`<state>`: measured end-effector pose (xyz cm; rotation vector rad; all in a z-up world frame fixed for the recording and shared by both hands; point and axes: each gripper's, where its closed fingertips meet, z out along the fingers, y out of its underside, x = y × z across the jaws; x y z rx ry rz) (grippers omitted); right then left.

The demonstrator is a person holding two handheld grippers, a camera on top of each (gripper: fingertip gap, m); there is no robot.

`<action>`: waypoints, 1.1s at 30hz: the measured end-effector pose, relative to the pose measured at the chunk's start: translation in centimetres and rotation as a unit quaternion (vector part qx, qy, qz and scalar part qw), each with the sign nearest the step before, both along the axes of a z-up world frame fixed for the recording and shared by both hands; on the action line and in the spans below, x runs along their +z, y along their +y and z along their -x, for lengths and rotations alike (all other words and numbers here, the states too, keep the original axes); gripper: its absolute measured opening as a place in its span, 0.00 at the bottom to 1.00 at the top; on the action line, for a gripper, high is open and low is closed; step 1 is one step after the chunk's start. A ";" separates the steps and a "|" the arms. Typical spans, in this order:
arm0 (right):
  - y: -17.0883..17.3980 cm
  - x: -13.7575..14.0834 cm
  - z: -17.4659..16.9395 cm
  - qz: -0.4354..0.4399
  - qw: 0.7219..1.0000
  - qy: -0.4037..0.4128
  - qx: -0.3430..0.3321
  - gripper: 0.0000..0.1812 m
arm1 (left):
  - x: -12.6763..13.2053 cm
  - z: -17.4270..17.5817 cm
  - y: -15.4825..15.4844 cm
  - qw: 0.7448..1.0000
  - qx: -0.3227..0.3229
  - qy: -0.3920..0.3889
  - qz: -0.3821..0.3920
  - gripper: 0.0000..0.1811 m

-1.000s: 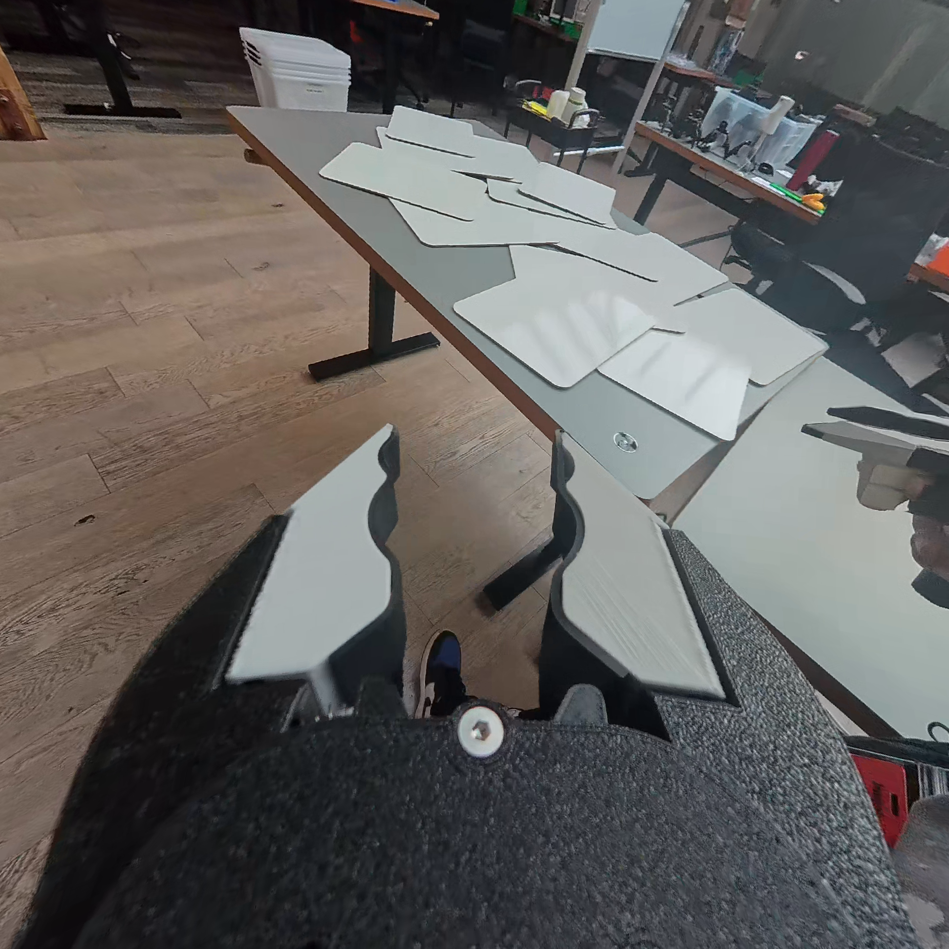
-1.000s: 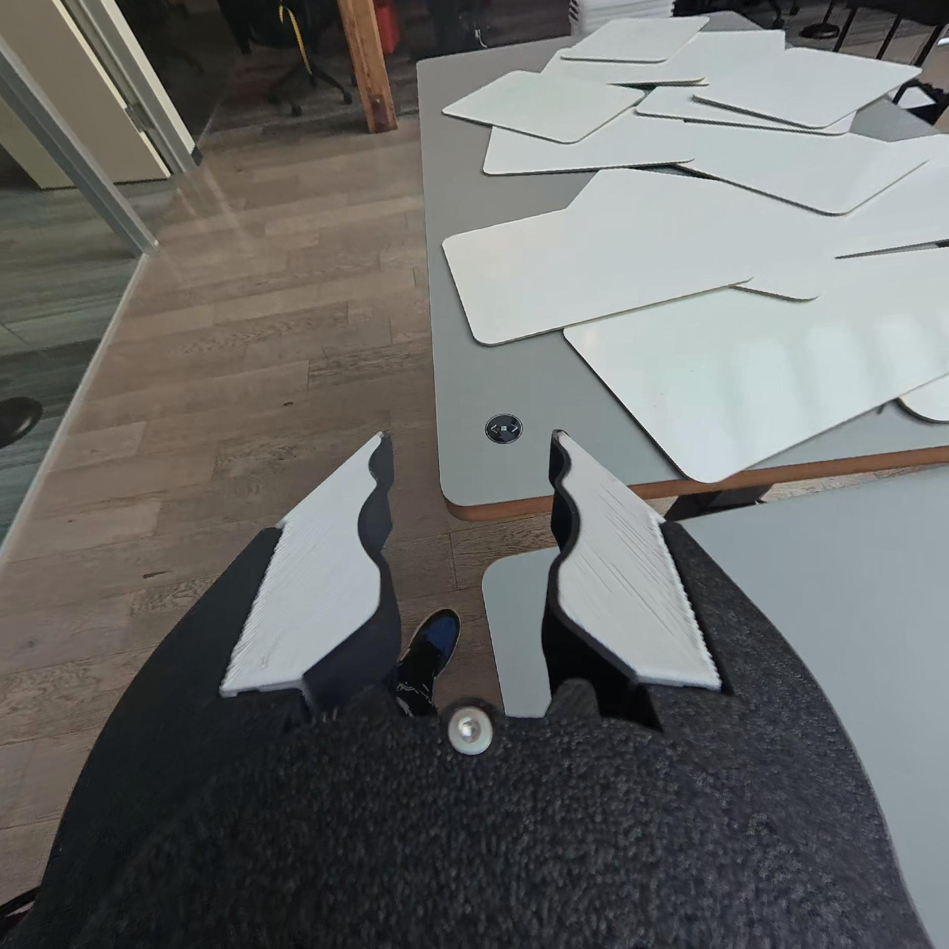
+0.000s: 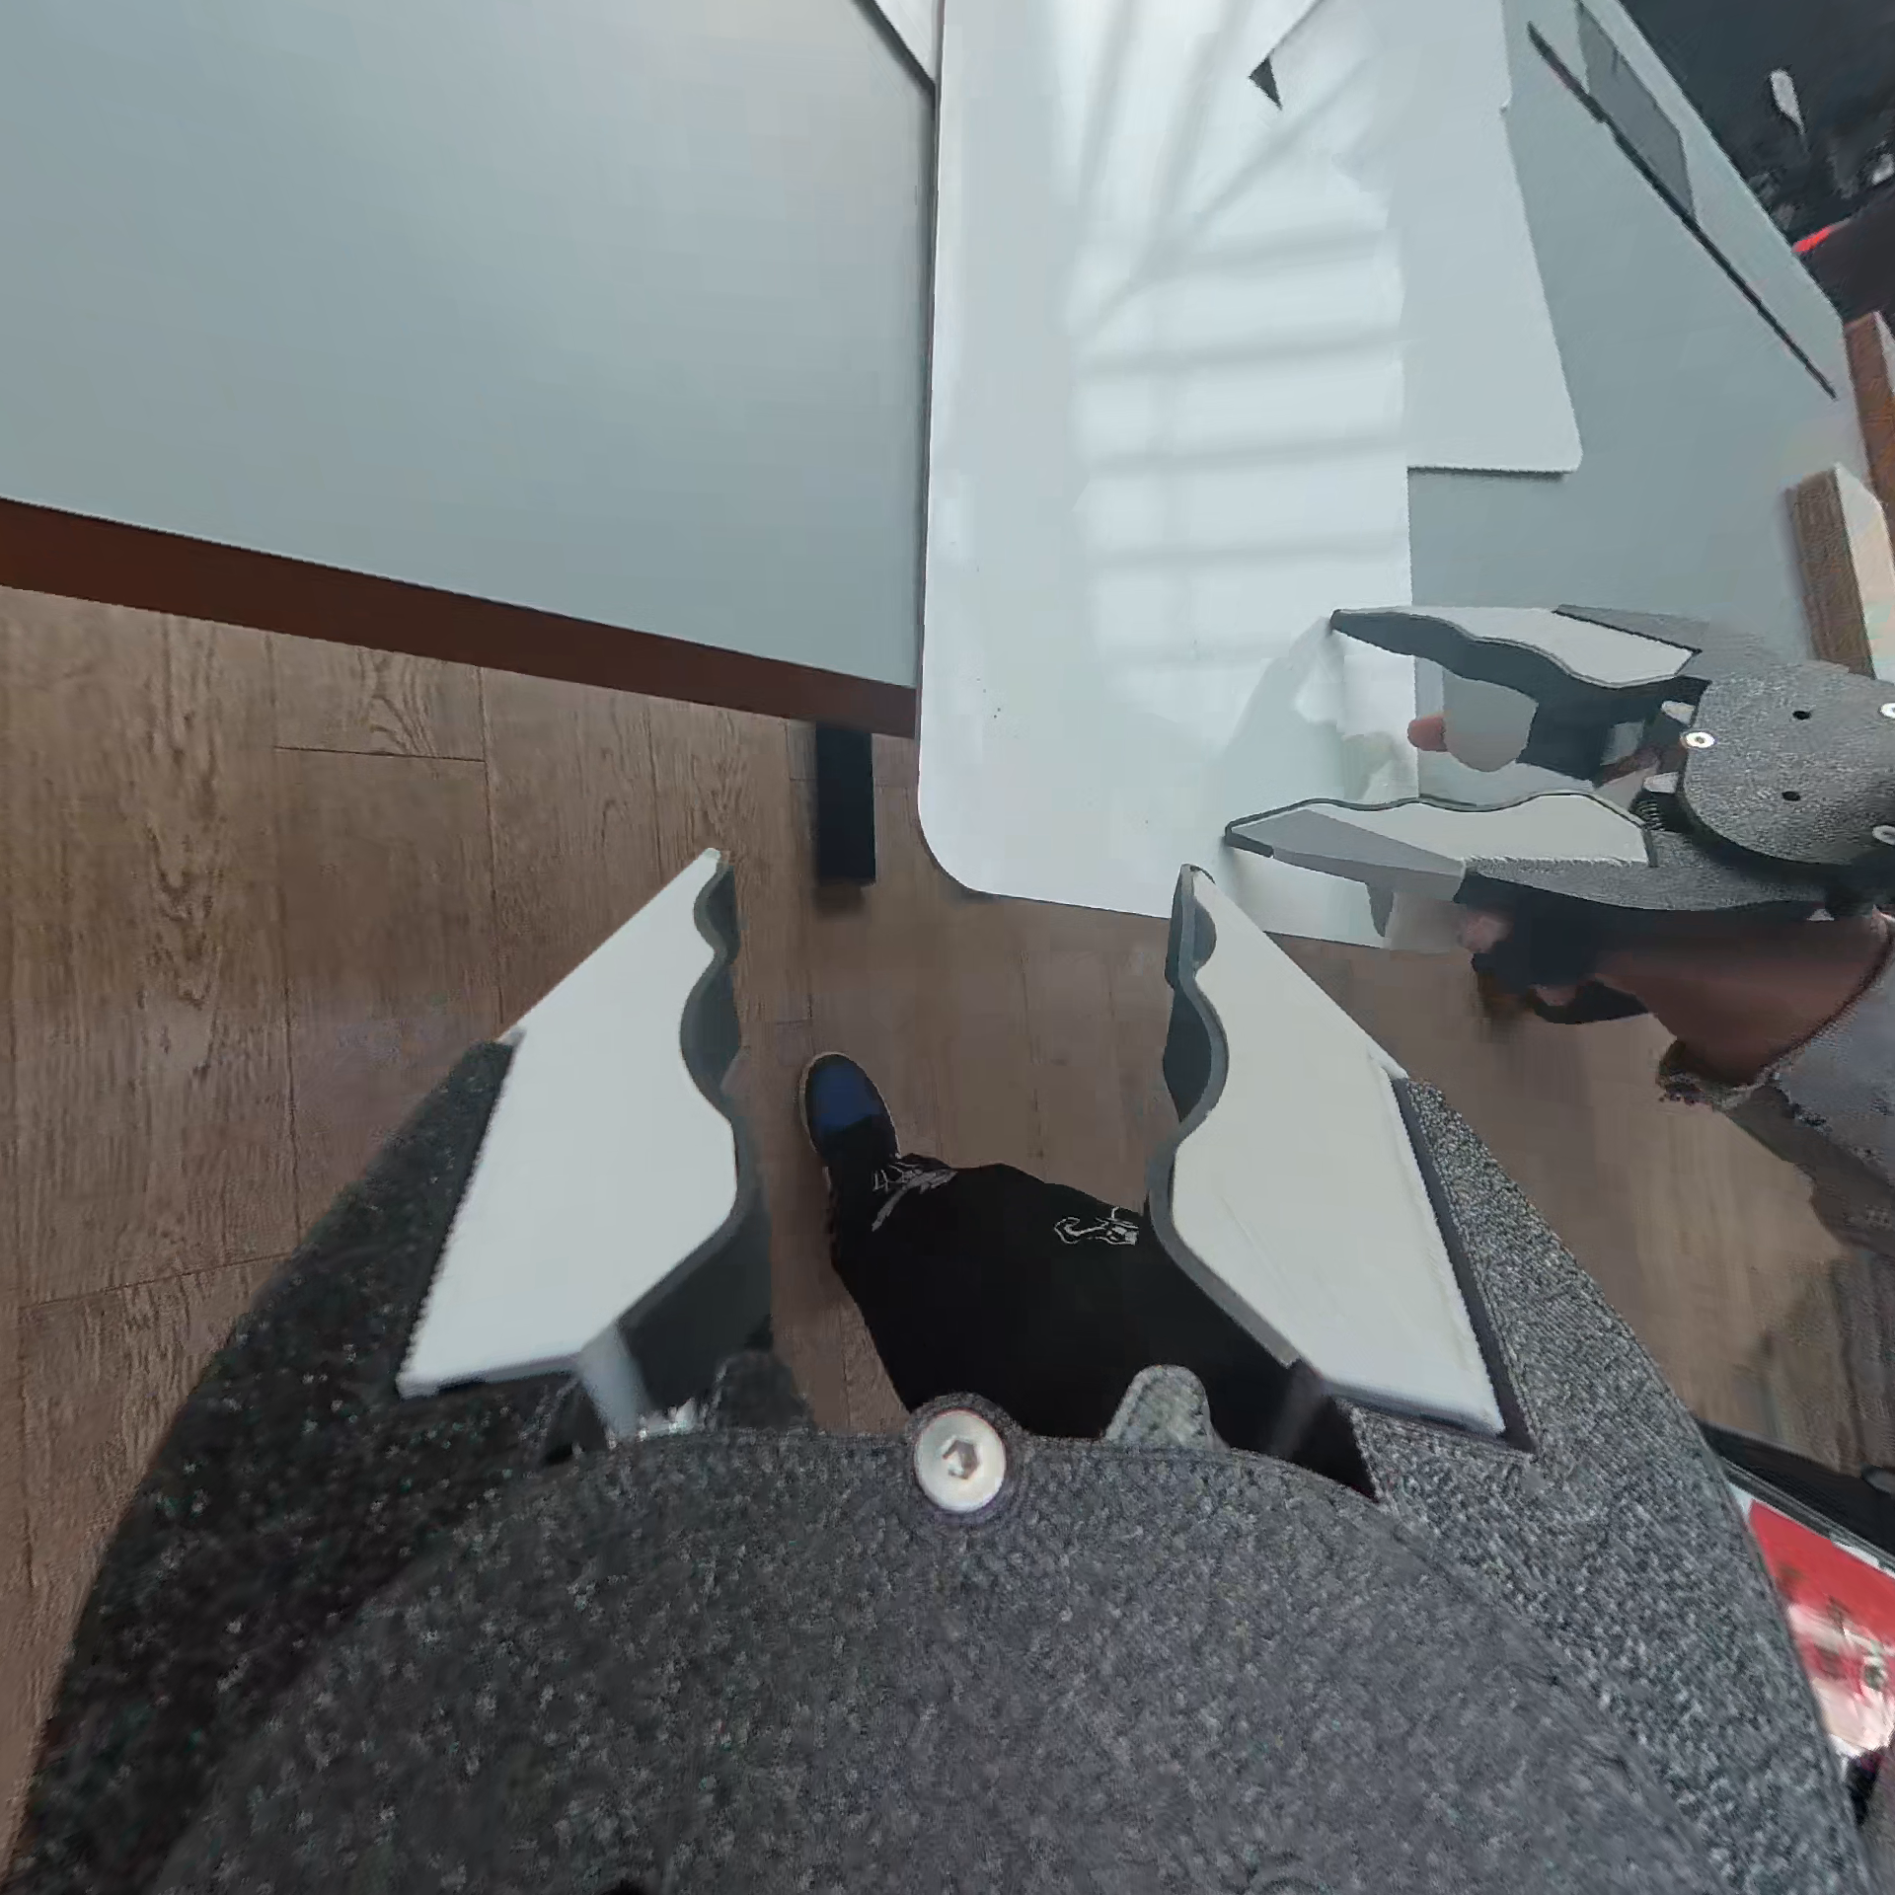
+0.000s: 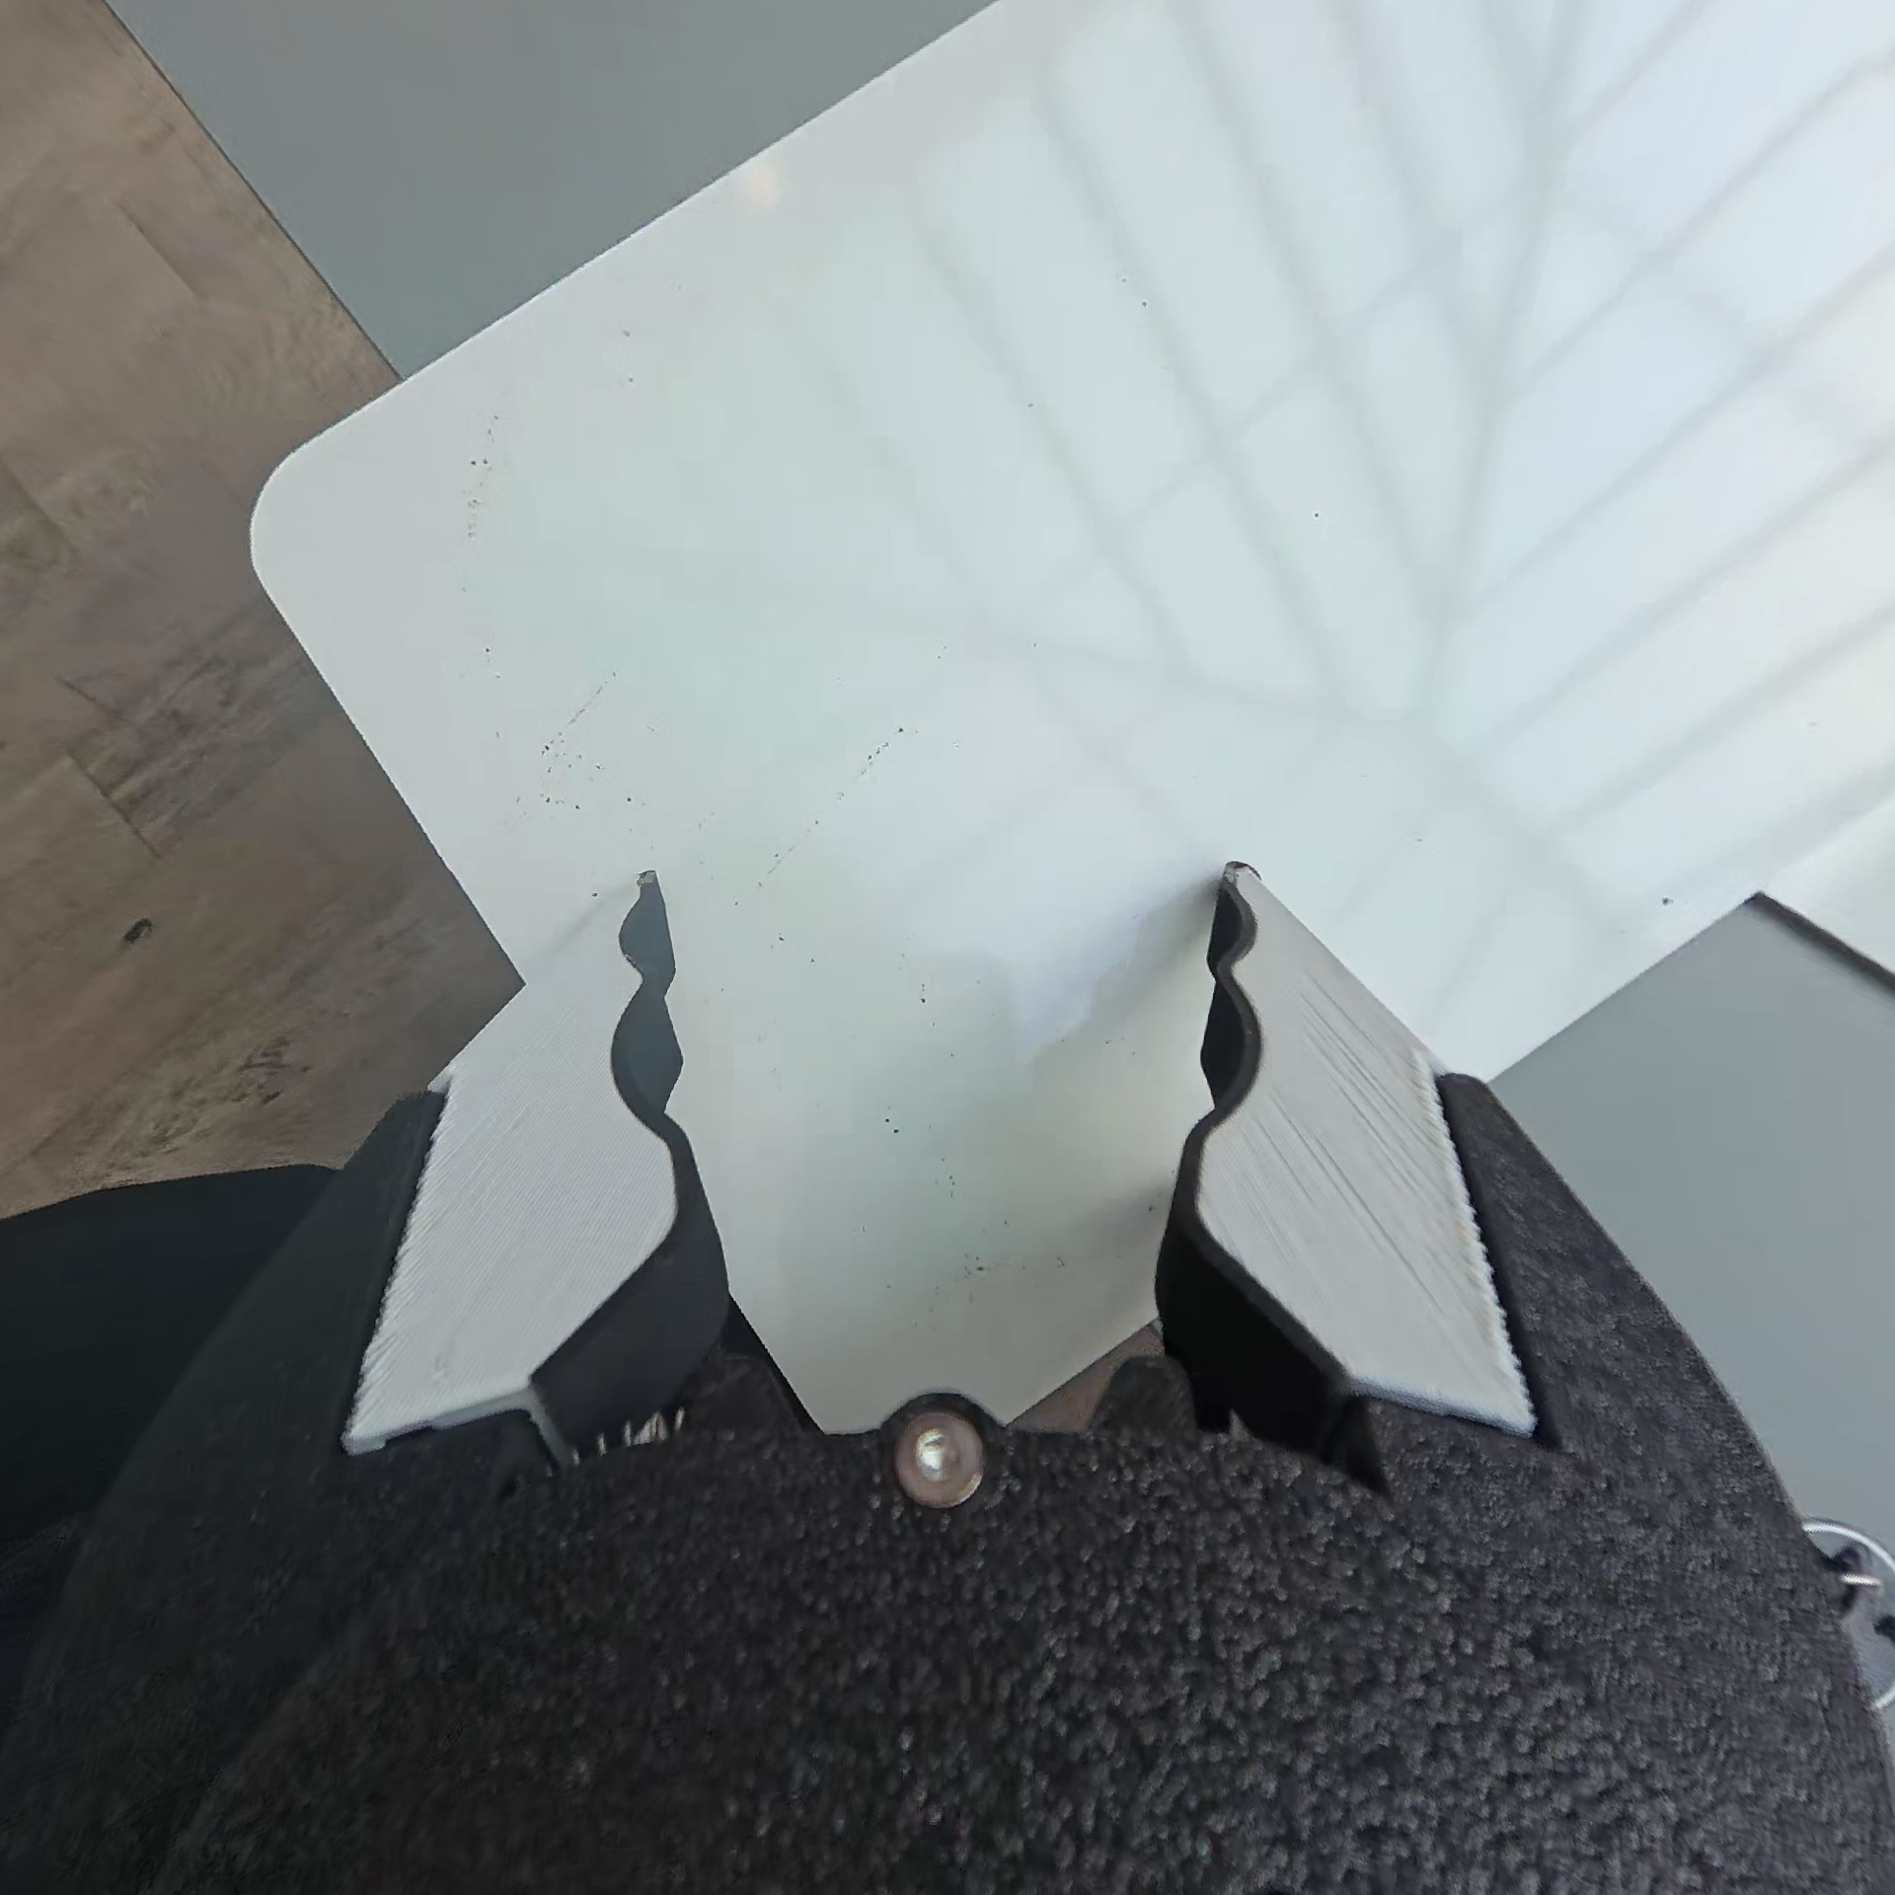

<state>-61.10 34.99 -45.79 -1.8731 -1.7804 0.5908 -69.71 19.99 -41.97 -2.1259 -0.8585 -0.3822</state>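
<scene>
A large white board (image 3: 1159, 410) with rounded corners lies on a grey table (image 3: 461, 308), and its near end sticks out past the table's edge. My left gripper (image 3: 952, 867) is open and empty, held over the floor just short of that overhanging end. My right gripper (image 3: 1282, 728) comes in from the right, open, with its fingertips at the board's right edge. In the right wrist view the right gripper (image 4: 941, 872) is open and the white board (image 4: 1025, 513) fills the gap between its jaws. I cannot tell whether the fingers touch the board.
A second white board (image 3: 1477, 256) overlaps the first at the far right. A black table leg (image 3: 843, 810) stands under the edge. A person's blue shoe (image 3: 841, 1102) and dark trouser leg are on the wooden floor (image 3: 256, 923) below. Another grey tabletop (image 4: 1692, 1025) lies at the right.
Both grippers have tipped downward and closed in on one overhanging white board. The left gripper's jaws stand wider apart. The right gripper has moved over the board's corner.
</scene>
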 end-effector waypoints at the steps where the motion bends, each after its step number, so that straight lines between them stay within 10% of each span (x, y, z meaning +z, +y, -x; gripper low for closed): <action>1: -0.8 0.0 -0.4 0.000 1.000 -0.002 -0.006 0.58 | -1.0 0.0 0.0 1.000 -0.012 -0.017 0.002 0.47; 8: -6.6 0.2 -2.1 0.032 0.999 0.012 -0.034 0.51 | -5.3 -0.8 1.3 0.989 -0.046 -0.137 -0.029 0.50; 13: -7.9 1.7 -5.4 0.068 0.987 0.051 -0.138 0.56 | -5.7 -3.3 2.7 0.961 -0.077 -0.254 -0.073 0.33; 22: -7.6 -2.4 -13.0 0.316 0.871 0.127 -0.354 0.62 | -1.5 -6.9 2.6 0.909 -0.139 -0.358 -0.163 0.01; 28: -11.1 1.9 -10.9 0.532 0.772 0.235 -0.257 0.42 | 2.7 -11.3 -0.3 0.884 -0.195 -0.389 -0.169 0.02; 33: -12.0 9.3 -14.0 0.585 0.724 0.317 -0.183 0.04 | 6.9 -15.5 -1.7 0.876 -0.239 -0.383 -0.172 0.02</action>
